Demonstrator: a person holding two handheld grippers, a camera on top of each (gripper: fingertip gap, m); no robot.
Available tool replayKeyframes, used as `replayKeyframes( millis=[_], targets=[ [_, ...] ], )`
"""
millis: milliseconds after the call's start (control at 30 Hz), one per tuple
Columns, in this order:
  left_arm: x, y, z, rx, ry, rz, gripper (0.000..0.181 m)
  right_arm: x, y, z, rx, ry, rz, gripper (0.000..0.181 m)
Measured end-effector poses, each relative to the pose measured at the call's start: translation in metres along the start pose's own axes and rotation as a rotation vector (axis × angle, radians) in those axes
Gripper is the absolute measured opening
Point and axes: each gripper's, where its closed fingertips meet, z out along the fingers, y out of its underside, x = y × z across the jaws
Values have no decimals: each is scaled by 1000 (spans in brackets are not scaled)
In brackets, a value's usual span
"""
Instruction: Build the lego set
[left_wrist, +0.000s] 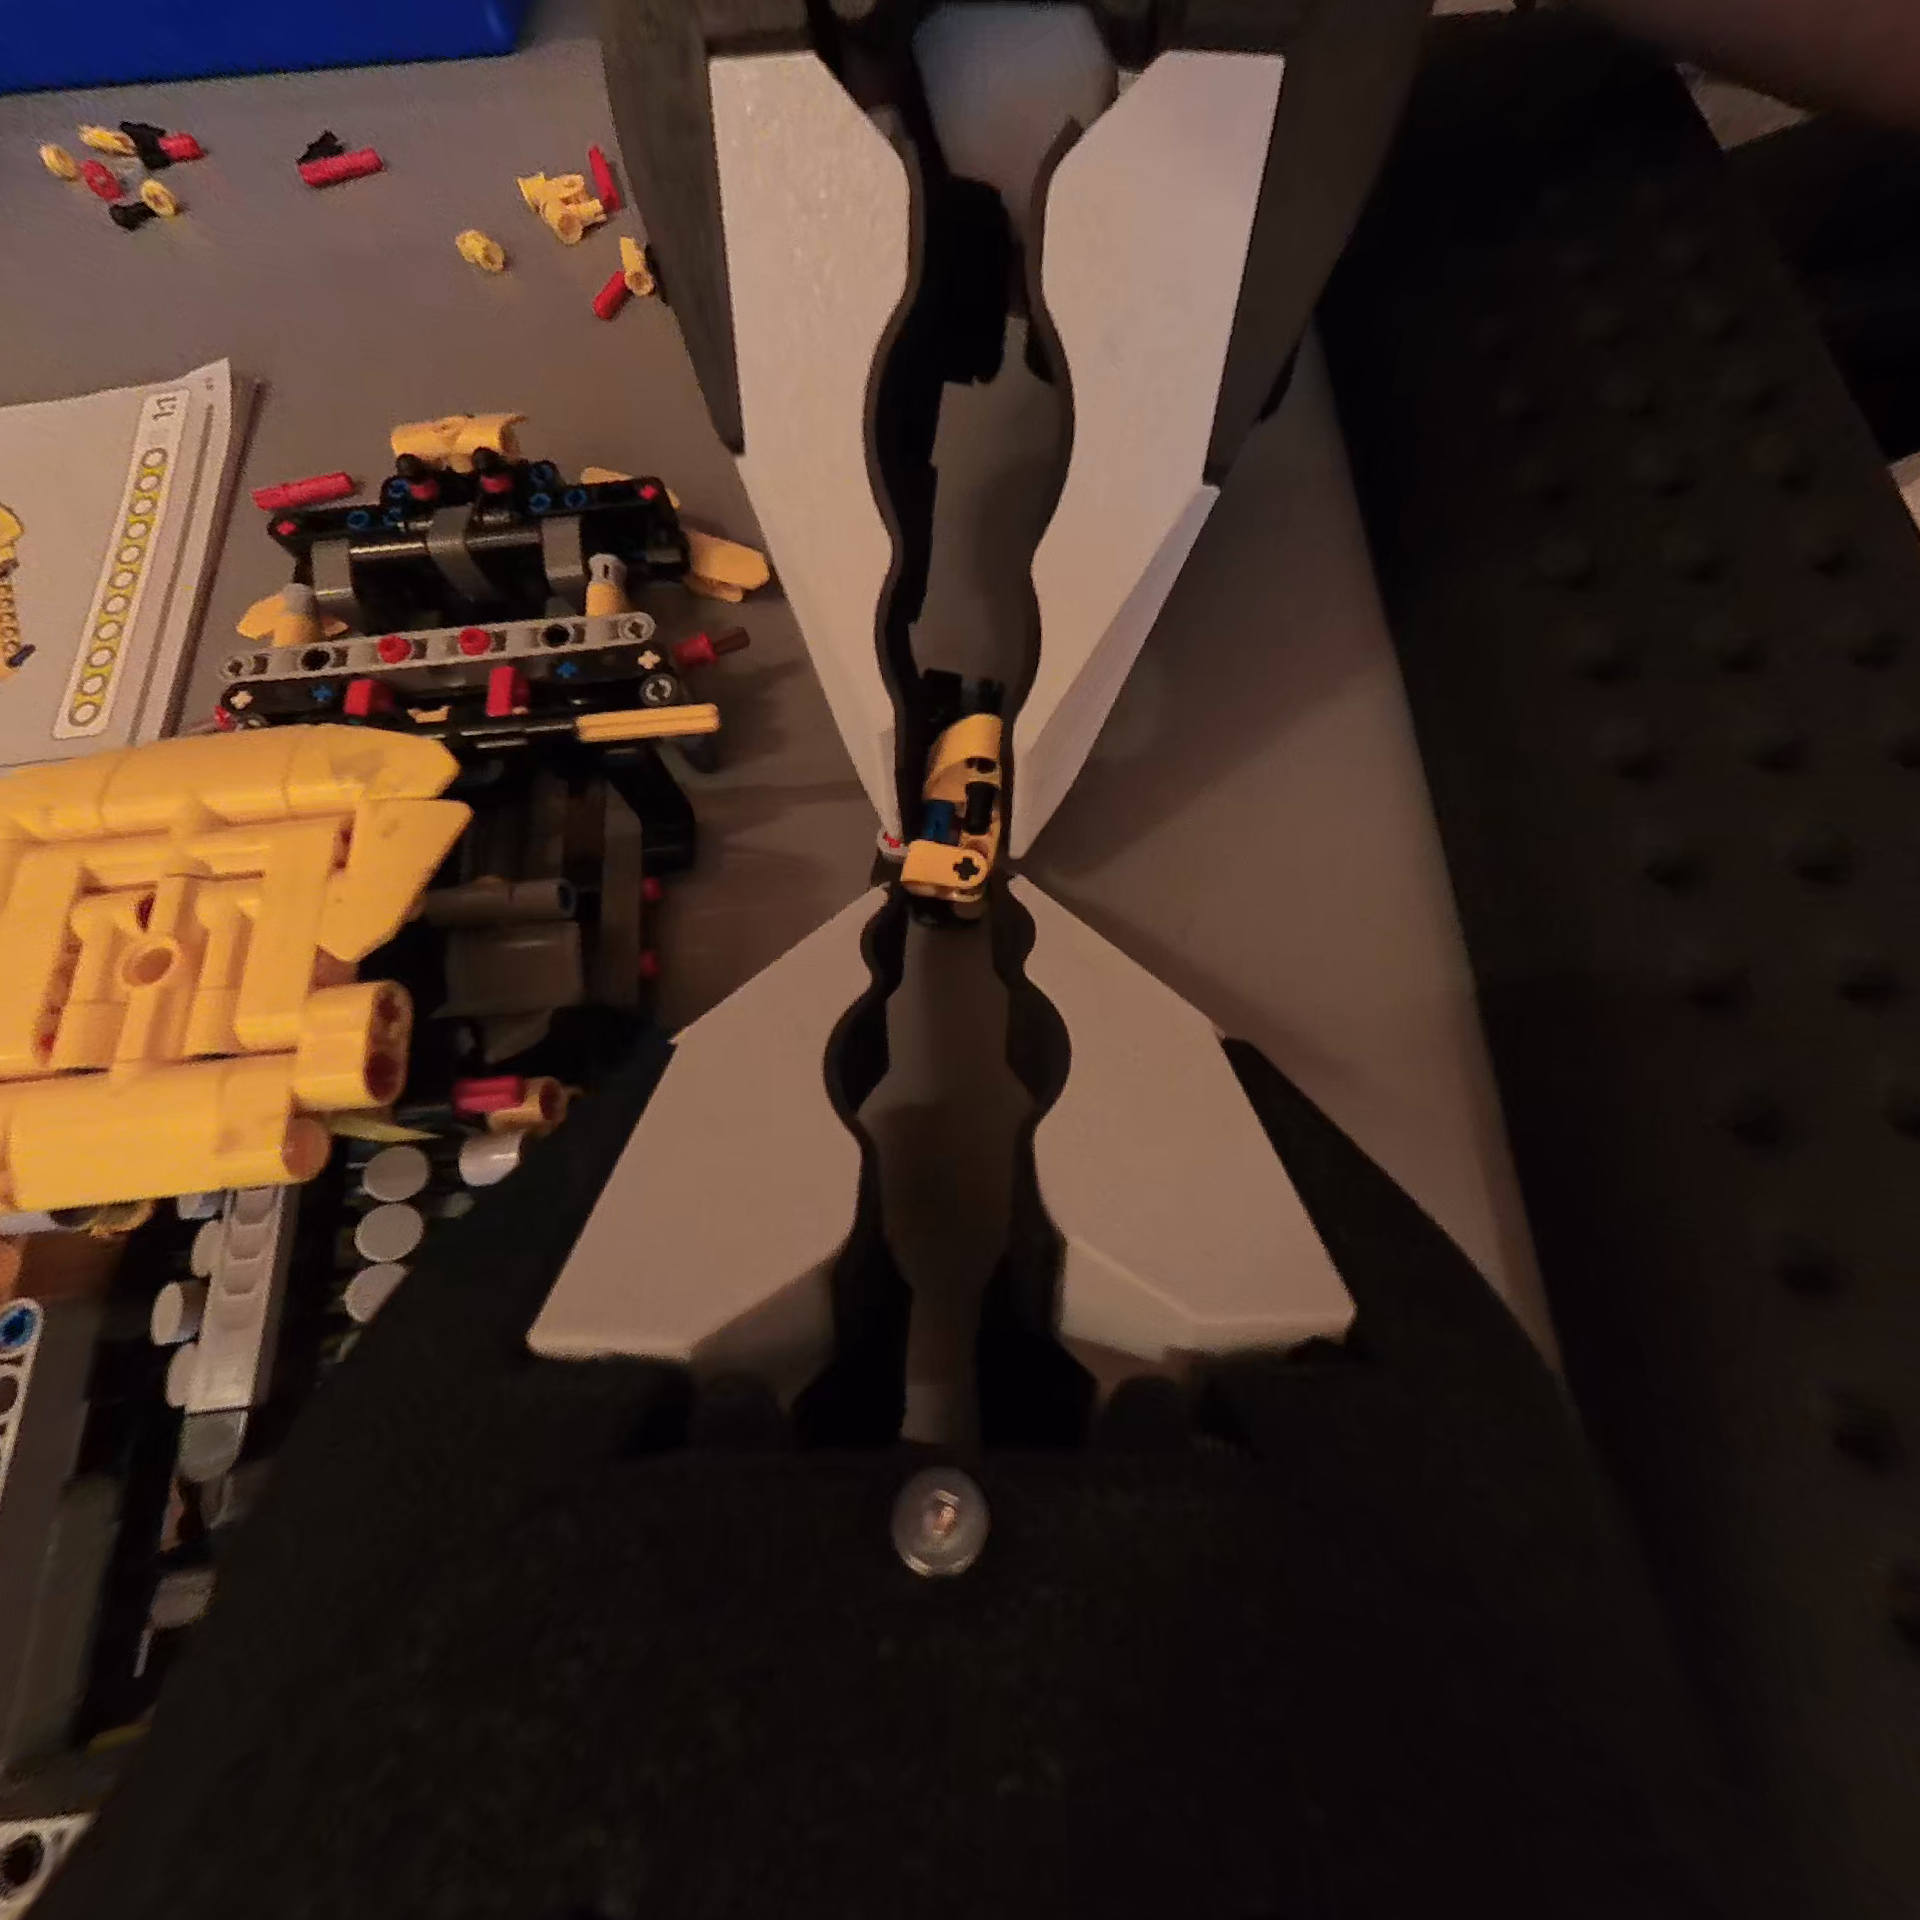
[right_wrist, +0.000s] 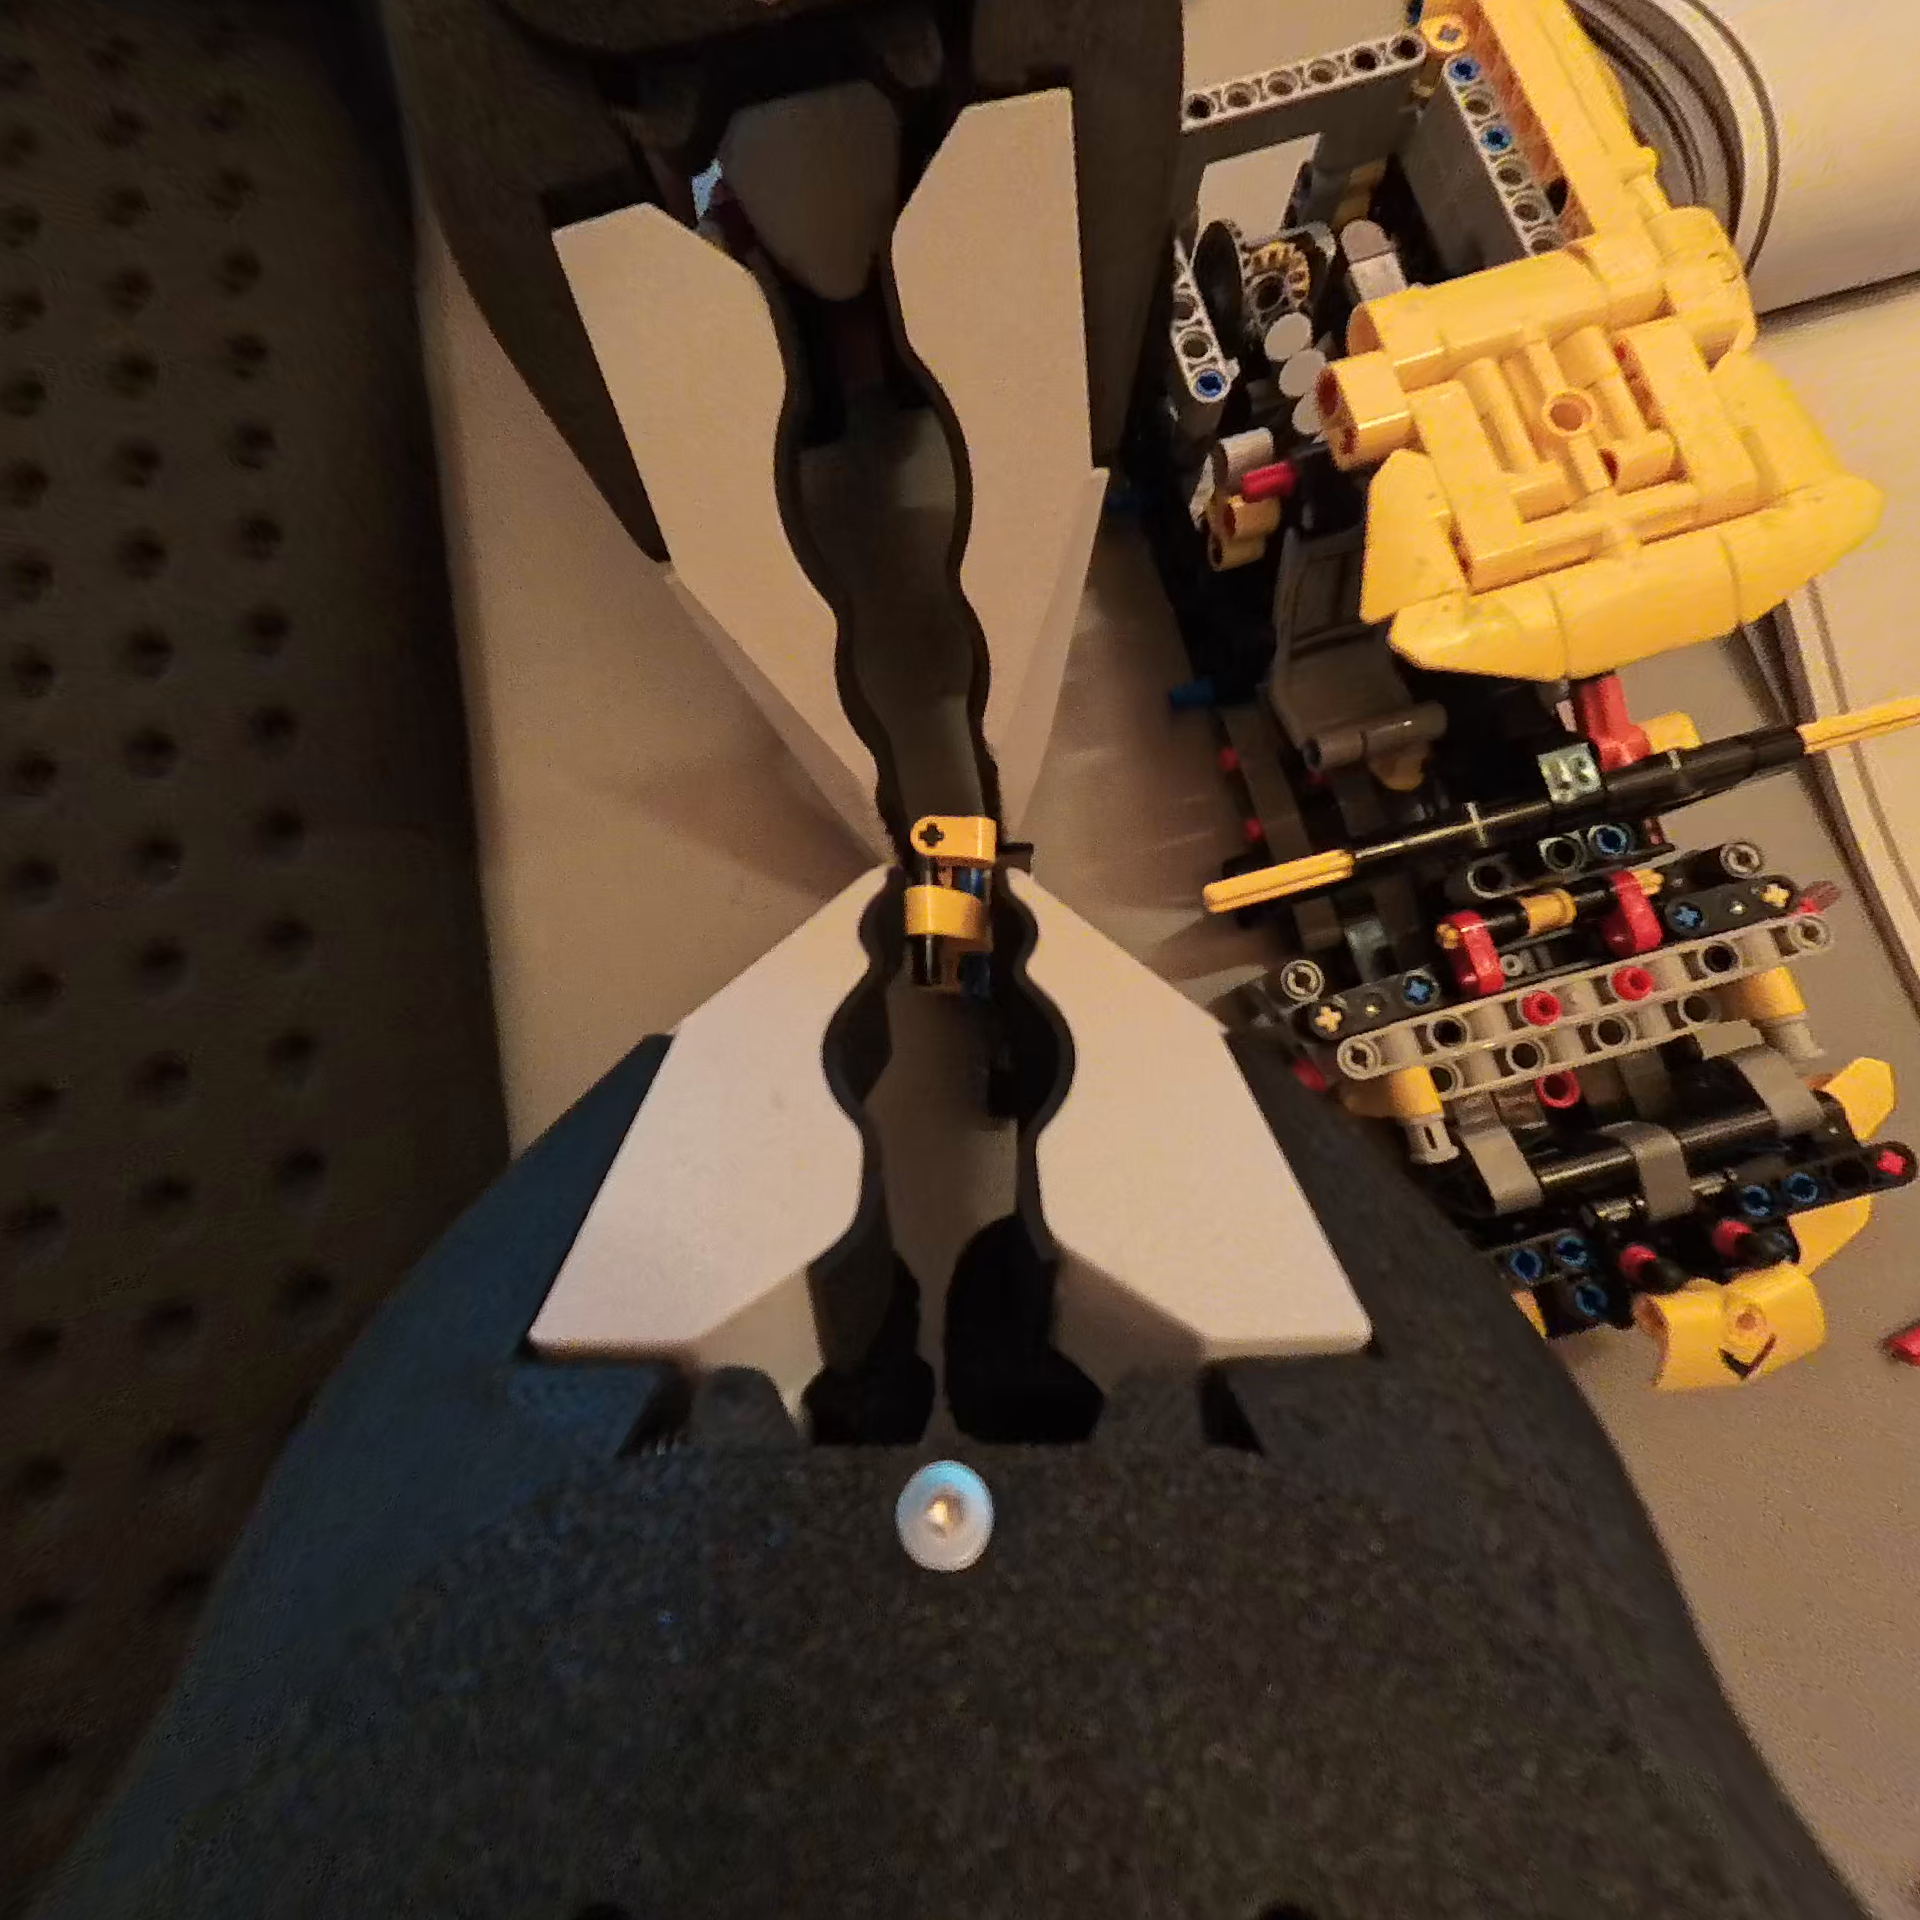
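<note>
Pinching one small yellow piece (left_wrist: 954, 821) between two tips.
The left hand-held gripper (left_wrist: 948, 883) and right hand-held gripper (right_wrist: 948, 883) both squeeze it, beside the big yellow model (left_wrist: 208, 966) on the table (left_wrist: 416, 332).

Dim warm light, blurred edges

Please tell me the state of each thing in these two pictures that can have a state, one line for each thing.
Left claw: shut on the small yellow assembly.
Right claw: shut on the small yellow assembly.
Small yellow assembly: held off the table, tip to tip between both claws.
Lego model: partly built, resting on the table.
Loose pins: scattered on the table, not used yet.
Instruction booklet: open, flat on the table.
</note>
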Motion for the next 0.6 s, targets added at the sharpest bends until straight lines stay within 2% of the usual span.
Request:
replayKeyframes(
  millis=[233, 367, 467, 600],
  targets=[
    [-1, 0, 1, 6, -13, -16, 16, -3, -1, -1, 48, -20, 34, 28],
    [-1, 0, 1, 9, -11, -21, 15, 0, 6, -9, 55, 39, -9, 37],
    [0, 0, 1, 8, -13, -16, 16, -1, 7, -13, 97, 74, -41, 35],
    [0, 0, 1, 9, -16, -10, 15, 1, 0, -12, 162, 110, -73, 22]
  ],
)
